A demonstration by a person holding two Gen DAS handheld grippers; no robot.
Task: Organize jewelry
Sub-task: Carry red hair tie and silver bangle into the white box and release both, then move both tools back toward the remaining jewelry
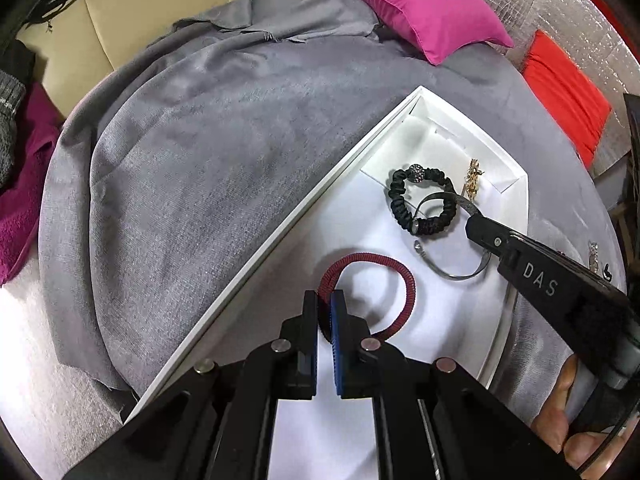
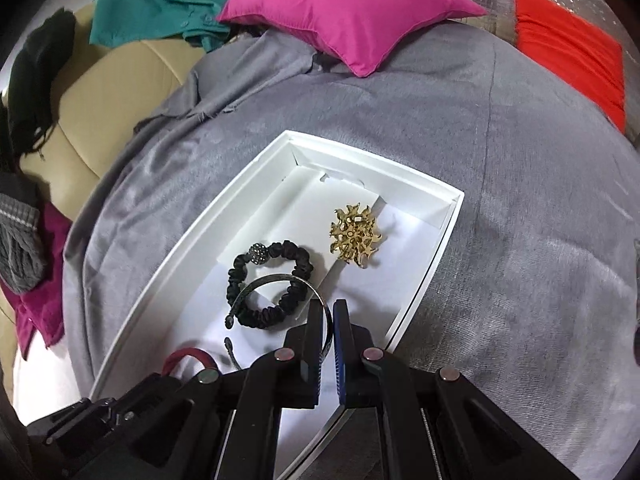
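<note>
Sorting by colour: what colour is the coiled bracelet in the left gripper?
Dark red coiled bracelet, clearest in the left wrist view.

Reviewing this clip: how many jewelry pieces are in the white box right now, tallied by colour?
Black: 1, the ruffled bracelet with a beaded ball.
Dark red: 1, the corded bangle pinched by the left gripper.
Grey metal: 1, the open cuff gripped by the right gripper.
Gold: 1, the brooch.
Total: 4, all inside the white box.

Box [image 2: 256,184] sits on blanket [image 2: 500,160]; pillow [image 2: 352,12] behind it. In box: brooch [image 2: 354,236] far right, scrunchie [image 2: 270,280] left of it, bangle [image 2: 280,280] overlapping scrunchie, corded bracelet [image 1: 384,276] nearest.
</note>
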